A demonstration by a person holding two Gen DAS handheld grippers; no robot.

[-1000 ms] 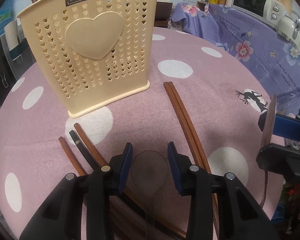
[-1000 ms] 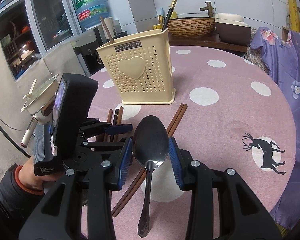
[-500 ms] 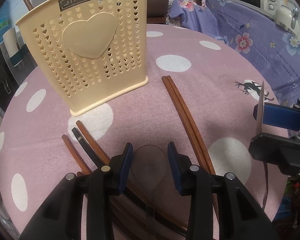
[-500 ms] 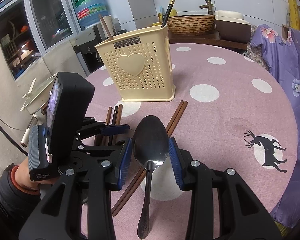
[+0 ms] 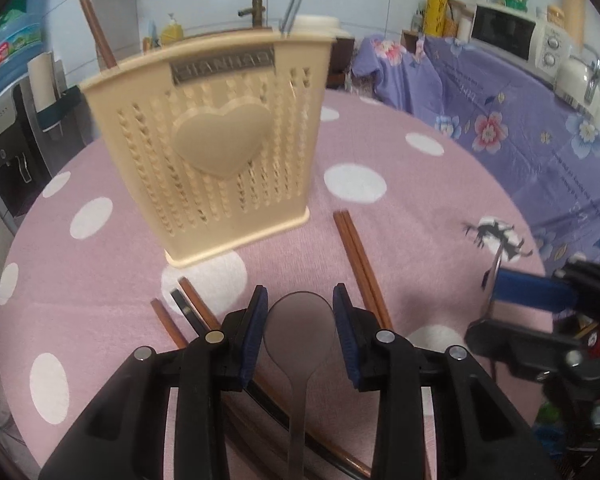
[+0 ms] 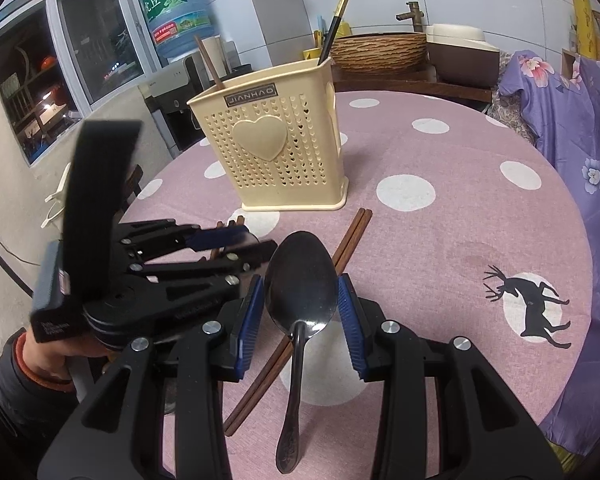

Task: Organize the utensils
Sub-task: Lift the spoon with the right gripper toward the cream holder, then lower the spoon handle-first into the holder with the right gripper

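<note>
A cream perforated utensil holder [image 5: 216, 152] with a heart emblem stands on the pink dotted table [image 5: 420, 216]; it also shows in the right wrist view [image 6: 276, 148], with a brown and a black chopstick standing in it. My left gripper [image 5: 300, 320] is shut on a translucent spoon [image 5: 300, 332], lifted above the table in front of the holder. My right gripper [image 6: 300, 284] is shut on a metal spoon [image 6: 300, 280]. A brown chopstick pair [image 5: 360, 264] lies right of the holder. More chopsticks [image 5: 188, 312] lie at the left.
The left gripper's body [image 6: 160, 264] is at the left of the right wrist view. A purple floral cloth [image 5: 520, 128] covers furniture to the right, with a microwave [image 5: 516, 36] behind. A water dispenser [image 6: 172, 76] stands beyond the table.
My left gripper has risen and tilted up with the translucent spoon, so the holder looks farther and lower. My right gripper with the metal spoon has barely moved.
</note>
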